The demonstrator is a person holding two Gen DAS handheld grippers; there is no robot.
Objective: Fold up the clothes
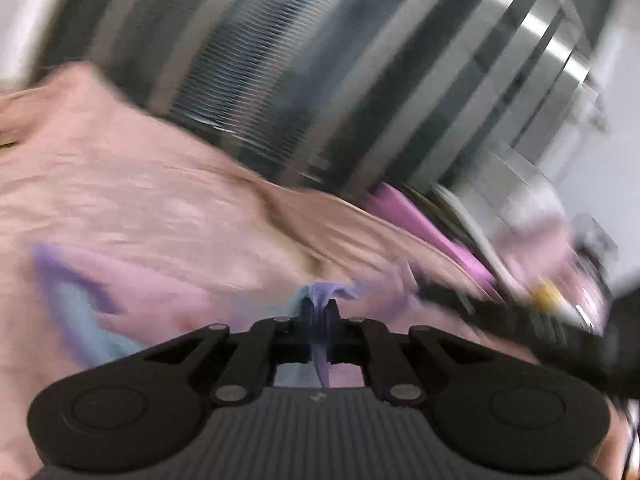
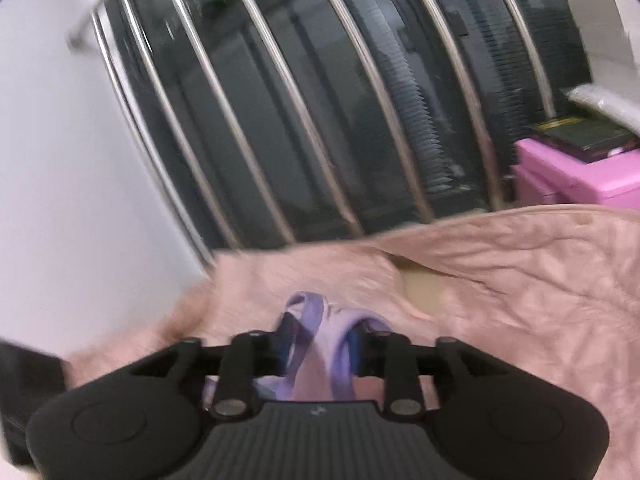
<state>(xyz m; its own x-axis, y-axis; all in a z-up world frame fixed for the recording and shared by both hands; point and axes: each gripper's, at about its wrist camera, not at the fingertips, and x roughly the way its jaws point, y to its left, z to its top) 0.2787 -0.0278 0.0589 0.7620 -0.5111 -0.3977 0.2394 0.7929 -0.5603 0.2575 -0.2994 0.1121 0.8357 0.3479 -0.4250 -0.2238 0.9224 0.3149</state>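
Early stage: left gripper (image 1: 319,312) and right gripper (image 2: 320,334) fingers each clamped on the lilac garment (image 2: 308,344) at lower centre, apparently still unfolded, blur permitting.

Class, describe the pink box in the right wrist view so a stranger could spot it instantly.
Start at the dark window with slanted metal bars. At its right end stands a bright pink plastic box. Unlike the pale pink rumpled blanket below, it is rigid and vividly magenta.

wall (image 2: 60,160): white, plain | window (image 2: 320,100): dark, behind metal bars (image 2: 276,80) | pink box (image 2: 576,176): right
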